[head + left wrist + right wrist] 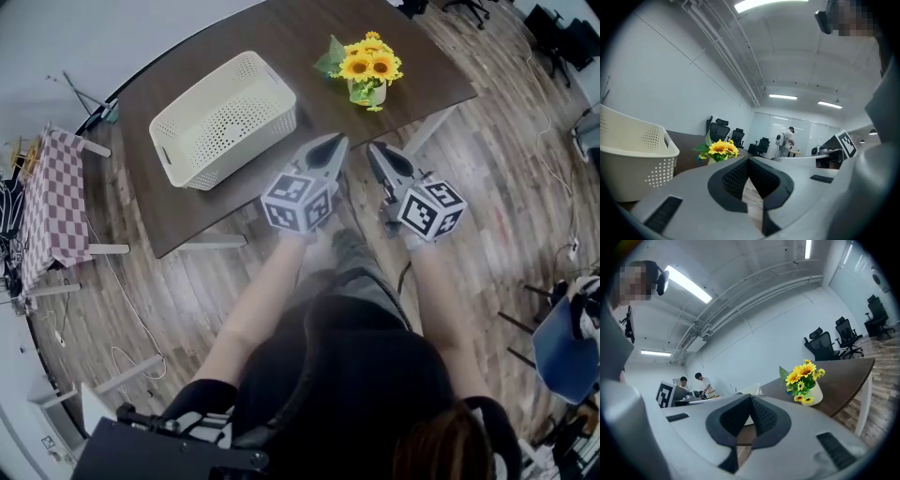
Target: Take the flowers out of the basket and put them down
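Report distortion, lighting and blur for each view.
Head view: fisheye bend curves the table edge, light is even, flowers are sharp. Left gripper view: dark round vignette, ceiling lights blown out to white. Right gripper view: same vignette, whole scene tilted, flowers crisp, no motion blur.

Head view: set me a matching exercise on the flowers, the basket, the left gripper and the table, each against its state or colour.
1 flowers
2 basket
3 left gripper
4 table

A dark brown
B shut, holding nothing
C cream, nothing inside
D in a pale pot, standing on the table outside the basket

Pairs: 1-D, 2-C, 3-B, 4-A
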